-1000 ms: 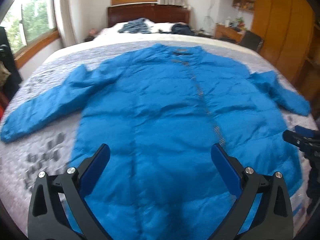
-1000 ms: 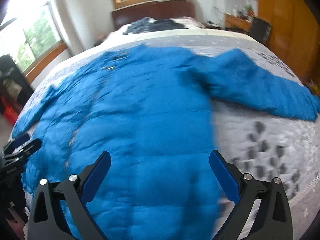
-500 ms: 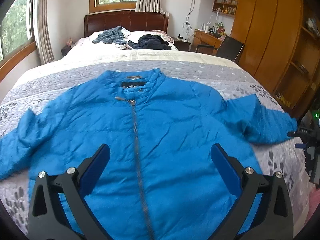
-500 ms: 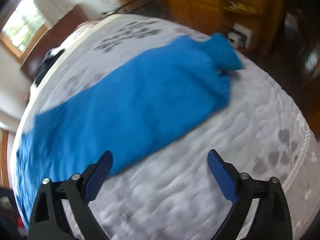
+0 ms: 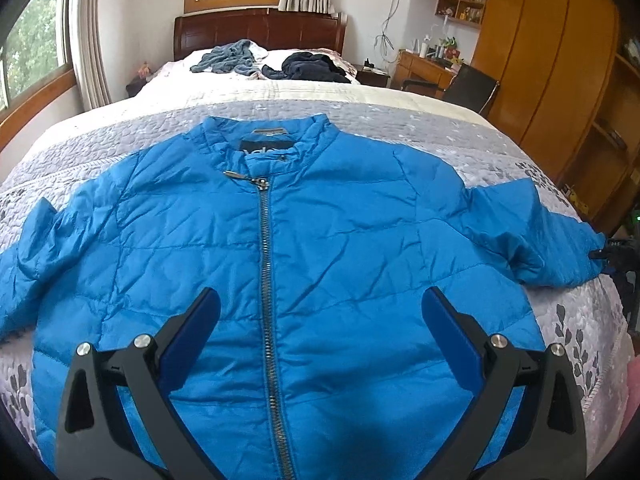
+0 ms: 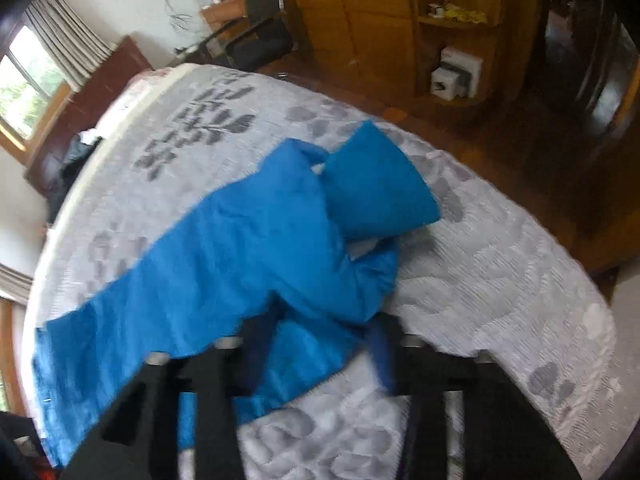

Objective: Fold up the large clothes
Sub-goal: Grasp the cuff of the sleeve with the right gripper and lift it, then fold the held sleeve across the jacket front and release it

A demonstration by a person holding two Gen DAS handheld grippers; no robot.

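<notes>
A bright blue puffer jacket (image 5: 340, 240) lies face up and zipped on the grey patterned quilt (image 5: 400, 124), collar towards the headboard, sleeves spread to both sides. My left gripper (image 5: 320, 308) hovers open over the jacket's lower front, straddling the zipper (image 5: 266, 280) and holding nothing. In the right wrist view, my right gripper (image 6: 318, 340) has its fingers drawn in on the jacket's right sleeve (image 6: 240, 248). The fabric bunches between them and the cuff (image 6: 380, 184) is doubled over. This view is blurred. The right gripper (image 5: 618, 256) also shows at that sleeve's end in the left wrist view.
A grey garment (image 5: 228, 60) and a black one (image 5: 312, 66) lie by the dark headboard (image 5: 260, 30). A black chair (image 5: 468, 88), a desk and a wooden wardrobe (image 5: 552, 60) stand to the right. The bed edge drops to a wooden floor (image 6: 540, 168).
My right gripper swung out to the sleeve end and its fingers came together on the sleeve, crumpling the cuff. The left gripper turned to centre over the zipper and stayed open.
</notes>
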